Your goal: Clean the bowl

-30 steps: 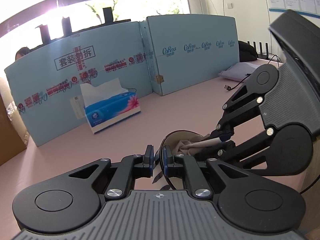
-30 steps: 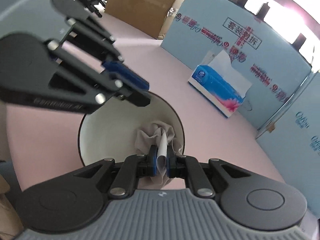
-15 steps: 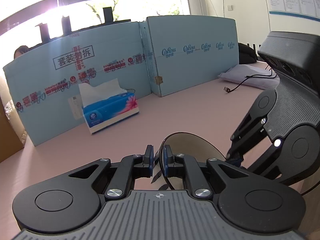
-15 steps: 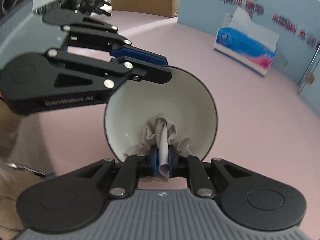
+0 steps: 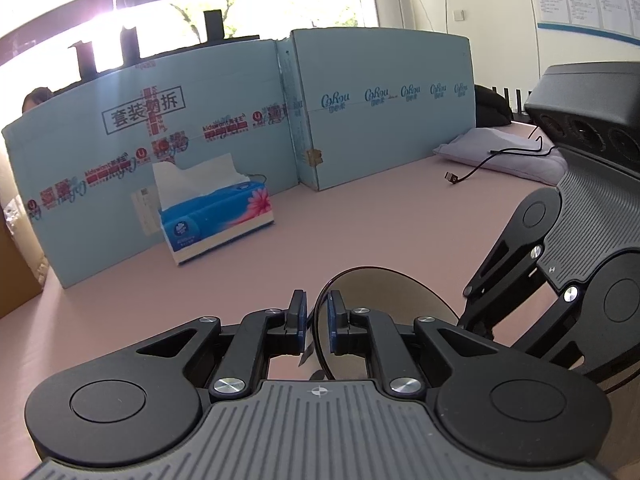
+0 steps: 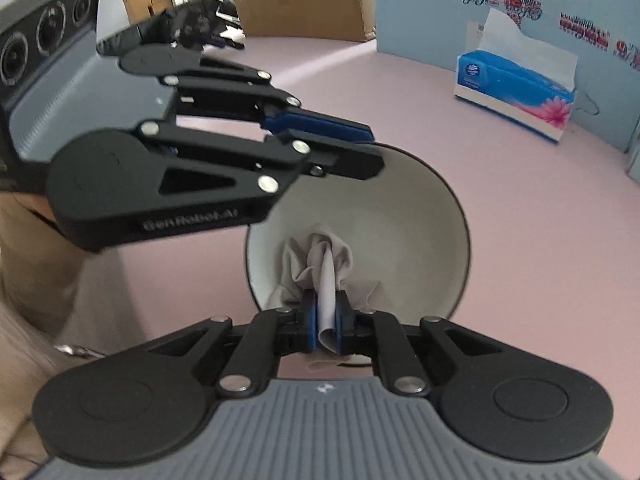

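- Leftmost, the left gripper [image 5: 316, 320] is seen with its jaws pinched on the rim of the bowl [image 6: 384, 220]; one blue pad lies outside the wall and one inside, so the bowl is held tipped on edge above the pink table [image 5: 360, 220].
- Next, in the right wrist view, the bowl's white inside is turned toward the right gripper [image 6: 326, 320], its opening facing almost straight back along that gripper's fingers.
- Further right, the right gripper's jaws are pressed together on a crumpled grey cloth [image 6: 320, 264], whose bunched end is touching the lower inner wall of the bowl, just ahead of the fingertips.
- The coming wipe is judged to turn on this: the uncleaned white surface lies ahead of and above the cloth, so a sweep up and round the wall is called for, while the rim is kept steady.
- Rightmost, a tissue box [image 6: 516, 92] stands well apart, by the blue cardboard panels [image 5: 380, 108].
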### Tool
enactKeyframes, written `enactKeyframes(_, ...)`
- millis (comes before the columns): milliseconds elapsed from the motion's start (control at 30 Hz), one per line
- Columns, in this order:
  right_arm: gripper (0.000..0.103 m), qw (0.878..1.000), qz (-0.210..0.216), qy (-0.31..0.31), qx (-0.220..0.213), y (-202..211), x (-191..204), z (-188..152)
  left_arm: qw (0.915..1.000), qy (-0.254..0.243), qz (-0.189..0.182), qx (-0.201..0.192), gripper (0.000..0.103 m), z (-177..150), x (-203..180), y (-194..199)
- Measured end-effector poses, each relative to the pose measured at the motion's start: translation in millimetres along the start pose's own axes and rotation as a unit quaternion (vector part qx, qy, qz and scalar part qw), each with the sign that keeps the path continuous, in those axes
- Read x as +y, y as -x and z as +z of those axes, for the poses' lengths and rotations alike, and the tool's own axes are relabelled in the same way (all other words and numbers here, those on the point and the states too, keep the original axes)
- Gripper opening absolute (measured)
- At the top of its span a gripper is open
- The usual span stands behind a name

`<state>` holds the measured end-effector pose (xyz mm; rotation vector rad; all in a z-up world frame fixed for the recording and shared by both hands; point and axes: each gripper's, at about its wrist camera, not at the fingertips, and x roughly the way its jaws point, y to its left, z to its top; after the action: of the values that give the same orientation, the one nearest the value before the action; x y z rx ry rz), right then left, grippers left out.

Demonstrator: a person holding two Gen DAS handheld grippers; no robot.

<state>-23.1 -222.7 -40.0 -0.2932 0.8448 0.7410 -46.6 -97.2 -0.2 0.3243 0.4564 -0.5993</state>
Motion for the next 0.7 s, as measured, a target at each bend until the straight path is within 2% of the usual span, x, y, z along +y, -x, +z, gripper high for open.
enactKeyframes(233,0.010,0.995,-0.077,0.060,0.009,-1,15,-2,0.9999,0.015,0.002,0.004,0.013,0,4,-1)
enactKeyframes(333,0.011,0.995,-0.086,0.056,-0.001,-1,17,-5,0.9993,0.037,0.007,0.006,0.014,-1,6,0)
enactKeyframes(400,0.011,0.995,-0.089,0.042,-0.017,-1,16,-12,0.9986,0.051,0.007,0.005,0.019,-1,6,1)
enactKeyframes(533,0.011,0.995,-0.089,0.009,-0.047,0,10,-22,0.9974,0.070,0.014,0.005,0.024,-5,1,10)
enactKeyframes(700,0.011,0.993,-0.100,-0.001,-0.070,4,19,-32,0.9956,0.083,0.037,0.020,0.032,-14,-9,20)
